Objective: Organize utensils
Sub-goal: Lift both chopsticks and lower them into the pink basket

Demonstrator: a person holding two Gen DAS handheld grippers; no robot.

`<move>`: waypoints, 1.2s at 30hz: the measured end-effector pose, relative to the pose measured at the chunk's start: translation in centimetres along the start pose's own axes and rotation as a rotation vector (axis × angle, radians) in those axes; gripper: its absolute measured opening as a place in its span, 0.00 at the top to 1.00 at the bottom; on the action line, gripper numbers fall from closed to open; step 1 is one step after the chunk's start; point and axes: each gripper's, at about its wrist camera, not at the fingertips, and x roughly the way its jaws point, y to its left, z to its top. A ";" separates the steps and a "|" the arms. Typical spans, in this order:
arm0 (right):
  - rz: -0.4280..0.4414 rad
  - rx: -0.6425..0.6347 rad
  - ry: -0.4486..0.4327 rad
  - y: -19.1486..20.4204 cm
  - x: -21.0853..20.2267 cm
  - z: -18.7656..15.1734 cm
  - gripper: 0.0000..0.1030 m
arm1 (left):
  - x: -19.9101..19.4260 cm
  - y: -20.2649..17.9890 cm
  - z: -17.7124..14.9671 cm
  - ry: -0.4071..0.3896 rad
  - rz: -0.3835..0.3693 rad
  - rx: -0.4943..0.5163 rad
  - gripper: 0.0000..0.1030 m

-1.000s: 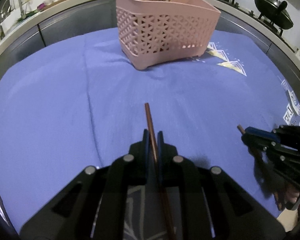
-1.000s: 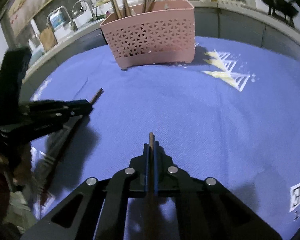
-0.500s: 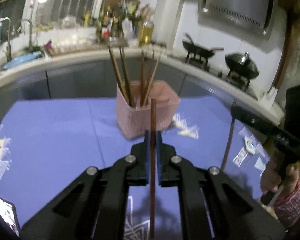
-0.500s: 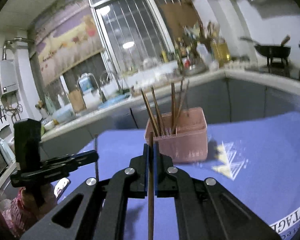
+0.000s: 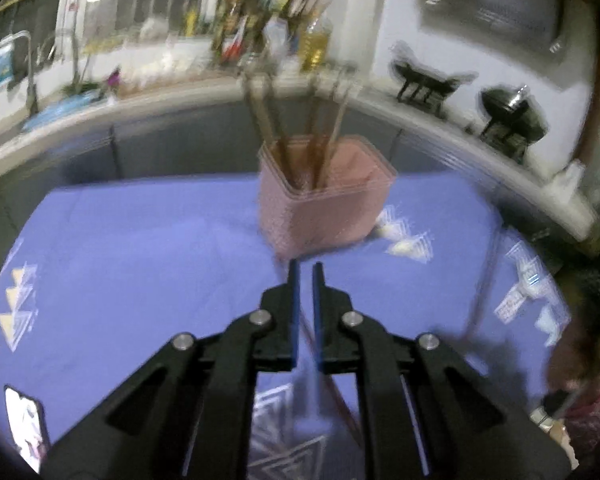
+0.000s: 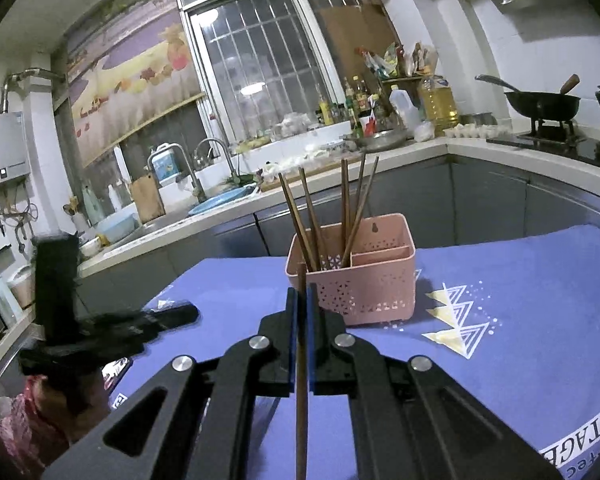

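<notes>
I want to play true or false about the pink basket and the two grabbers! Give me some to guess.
1. The pink basket stands upright on the blue cloth. True.
2. The right gripper is empty. False: it is clamped on a brown chopstick.
3. Five sticks stand in the basket. True.
4. The left gripper squeezes a spoon. False: its jaws are apart, with nothing between the tips.
5. The sticks in the basket lie flat. False: they stand up, leaning a little.
</notes>
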 end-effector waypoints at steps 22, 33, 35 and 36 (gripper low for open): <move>0.001 0.092 0.003 -3.2 -0.9 -1.6 0.96 | 13.2 -4.1 -2.8 0.390 0.015 0.136 0.91; 0.009 0.131 0.018 -3.8 0.0 -1.6 0.96 | 14.5 -4.5 -2.2 0.411 0.098 0.176 0.61; 0.007 0.127 0.018 -3.7 0.2 -1.5 0.96 | 14.5 -4.5 -2.0 0.399 0.080 0.170 0.91; 0.005 0.124 0.018 -3.7 0.2 -1.5 0.96 | 14.4 -4.4 -1.9 0.407 0.058 0.155 0.93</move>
